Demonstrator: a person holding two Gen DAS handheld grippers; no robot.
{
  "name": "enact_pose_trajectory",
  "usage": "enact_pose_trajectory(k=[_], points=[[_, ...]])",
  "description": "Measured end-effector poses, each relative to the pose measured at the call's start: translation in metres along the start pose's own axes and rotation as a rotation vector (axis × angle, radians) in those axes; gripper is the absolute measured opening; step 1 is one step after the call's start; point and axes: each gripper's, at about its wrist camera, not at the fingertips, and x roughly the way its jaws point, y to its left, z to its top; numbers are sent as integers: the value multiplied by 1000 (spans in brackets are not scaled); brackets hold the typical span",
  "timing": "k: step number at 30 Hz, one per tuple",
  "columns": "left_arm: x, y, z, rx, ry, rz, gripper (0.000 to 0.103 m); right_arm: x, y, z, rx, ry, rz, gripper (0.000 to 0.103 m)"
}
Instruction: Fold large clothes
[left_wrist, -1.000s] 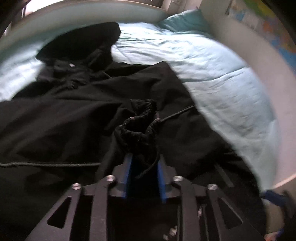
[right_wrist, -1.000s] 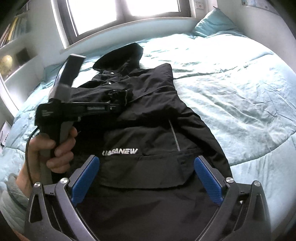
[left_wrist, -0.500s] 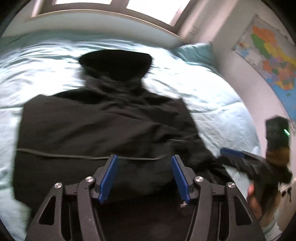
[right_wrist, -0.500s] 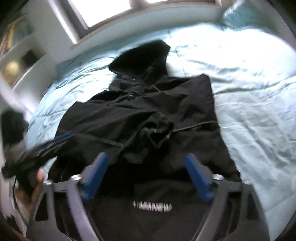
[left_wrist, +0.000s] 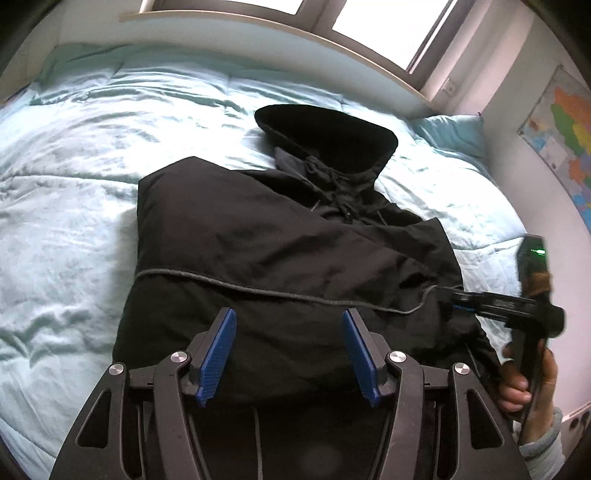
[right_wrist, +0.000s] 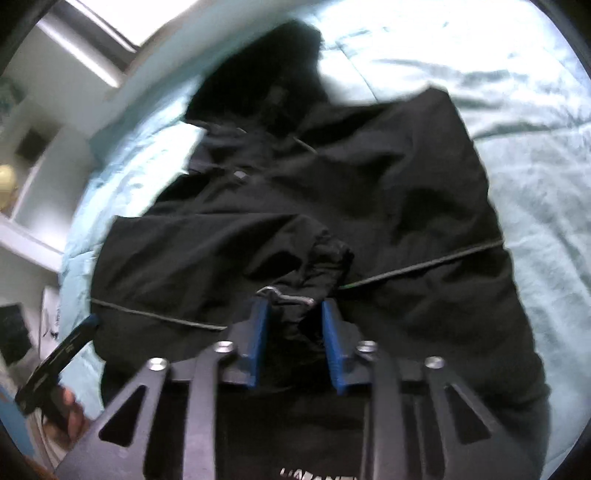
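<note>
A black hooded jacket (left_wrist: 280, 240) lies flat on the light blue bed, hood toward the window, with a sleeve folded across the chest. My left gripper (left_wrist: 290, 332) is open and empty, hovering over the jacket's lower part. My right gripper (right_wrist: 293, 314) has its blue pads closed around the bunched sleeve cuff (right_wrist: 325, 262) at the jacket's middle. In the left wrist view the right gripper (left_wrist: 458, 299) reaches in from the right with its tips at the fabric. The left gripper (right_wrist: 62, 354) shows at the lower left of the right wrist view.
The light blue duvet (left_wrist: 74, 184) spreads around the jacket. A blue pillow (left_wrist: 450, 133) lies at the far right by the wall with a map (left_wrist: 565, 133). A window sill (left_wrist: 295, 44) runs behind the bed. White shelves (right_wrist: 22, 184) stand at the left.
My left gripper let go of the cuff, opened and pulled back over the jacket's hem. My right gripper moved in and closed on the cuff.
</note>
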Motion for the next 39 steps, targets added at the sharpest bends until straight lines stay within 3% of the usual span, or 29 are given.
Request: enact_pose_trajectory(k=[4,6,9,11,13,15,25,26,27,28,30,37,39], points=[[3,-3,7,-14,-12,13,61,-43,15,0,-85,-110,-41,19],[5,-4,9,-21,-14,11,61,-62,22,6,-123,-158,-82,6],[7,-5,9,-25,-11,13,61,-78,24,11,-175,-198,-152,5],[10,-6,7,-18,-5,18,61,-73,10,13,-142,-138,-119,8],[13,-6,5,-15,2,27,61,-57,-11,12,-53,-57,-44,23],[14,-6,4,-16,4,18,61,-39,-27,7,7,-14,11,54],[16,-10,3,24,17,34,61,29,-32,4,137,96,99,65],[17,-10,3,27,18,37,61,41,-30,3,147,127,120,62],[17,-11,3,31,20,41,61,47,-30,2,154,140,130,47],[17,-12,3,35,20,47,61,49,-27,1,144,142,115,43],[14,-13,4,43,14,57,61,36,-18,1,102,96,100,34],[3,-16,19,62,-13,55,61,-82,-6,24,-22,-199,61,32],[22,-17,20,75,57,56,61,-98,-11,35,-51,-237,16,32]])
